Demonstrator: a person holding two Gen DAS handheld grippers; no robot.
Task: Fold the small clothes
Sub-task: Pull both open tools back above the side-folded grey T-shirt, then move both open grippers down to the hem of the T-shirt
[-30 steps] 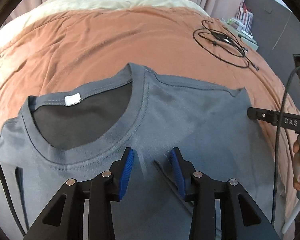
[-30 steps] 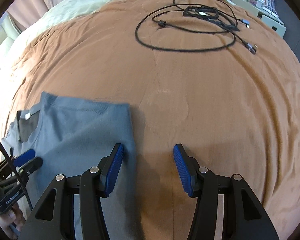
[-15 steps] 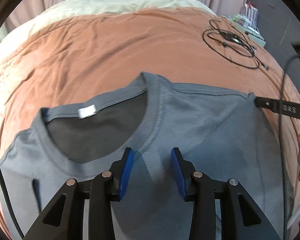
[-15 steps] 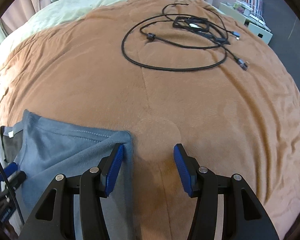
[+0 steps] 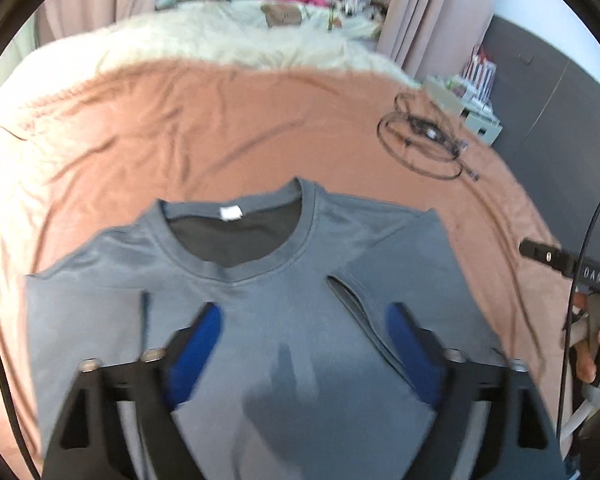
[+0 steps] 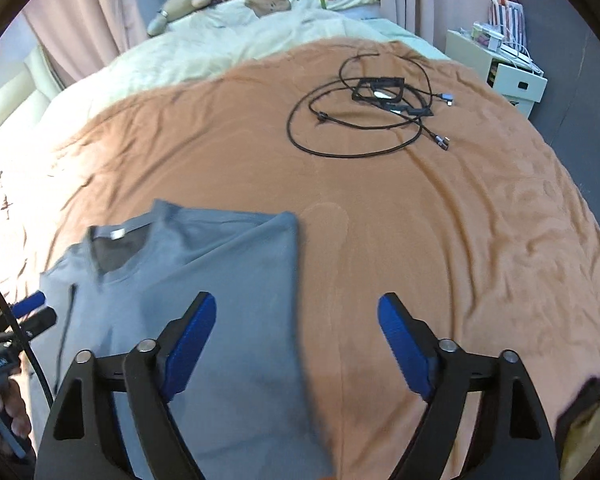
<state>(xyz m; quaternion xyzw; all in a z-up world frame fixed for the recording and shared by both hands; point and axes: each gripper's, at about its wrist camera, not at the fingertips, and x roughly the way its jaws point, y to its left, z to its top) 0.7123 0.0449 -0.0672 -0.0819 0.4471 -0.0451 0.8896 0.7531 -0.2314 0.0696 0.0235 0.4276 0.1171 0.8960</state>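
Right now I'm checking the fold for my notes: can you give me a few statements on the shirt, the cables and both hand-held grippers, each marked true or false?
1. The grey T-shirt lies on the orange blanket. True.
2. The left hand-held gripper clamps the shirt. False: its jaws have just been opening and stand apart above the fabric.
3. The black cables lie on the shirt. False: they lie apart from it, farther up the blanket.
4. The right hand-held gripper is open. True; its jaws have just been opening.
5. The neck label is white. True.
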